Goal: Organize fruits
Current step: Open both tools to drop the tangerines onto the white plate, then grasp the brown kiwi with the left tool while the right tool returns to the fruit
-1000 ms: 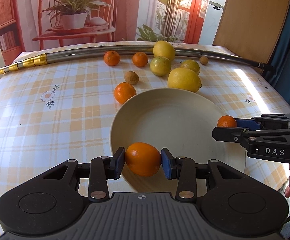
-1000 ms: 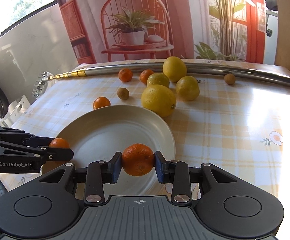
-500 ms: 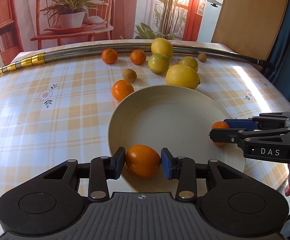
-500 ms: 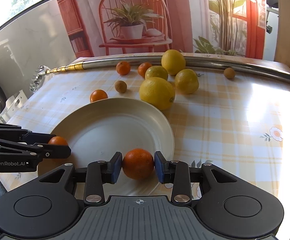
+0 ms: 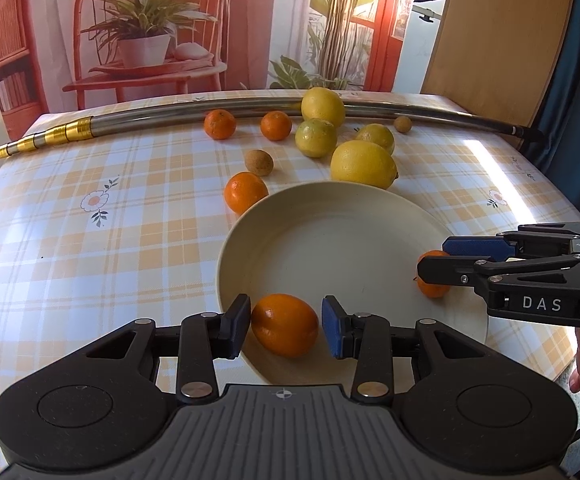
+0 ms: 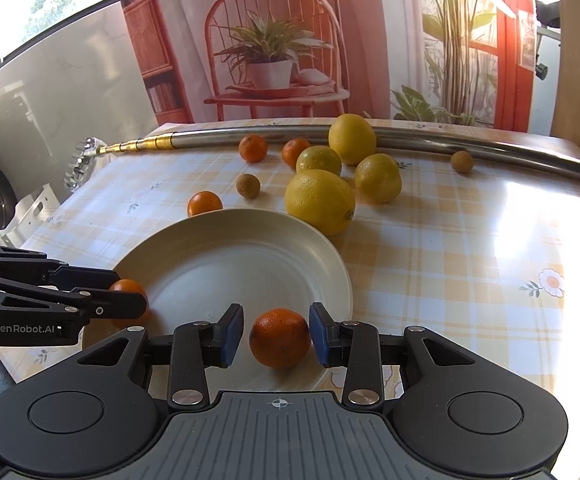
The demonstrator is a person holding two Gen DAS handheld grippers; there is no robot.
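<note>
- I'm looking across the checked table, and a long metal pole is lying along its far edge.
- The cream plate is sitting near me, with both tongs reaching over its near rim.
- My left tongs are standing apart now, pads clear on both sides of the oval orange, which is resting on the plate.
- My right tongs are likewise parted, gaps showing either side of the round orange, also lying on the plate.
- A big lemon is sitting just beside the plate's far rim, other lemons behind it.
- A small orange is waiting by the plate's left edge; two more are near the pole.
</note>
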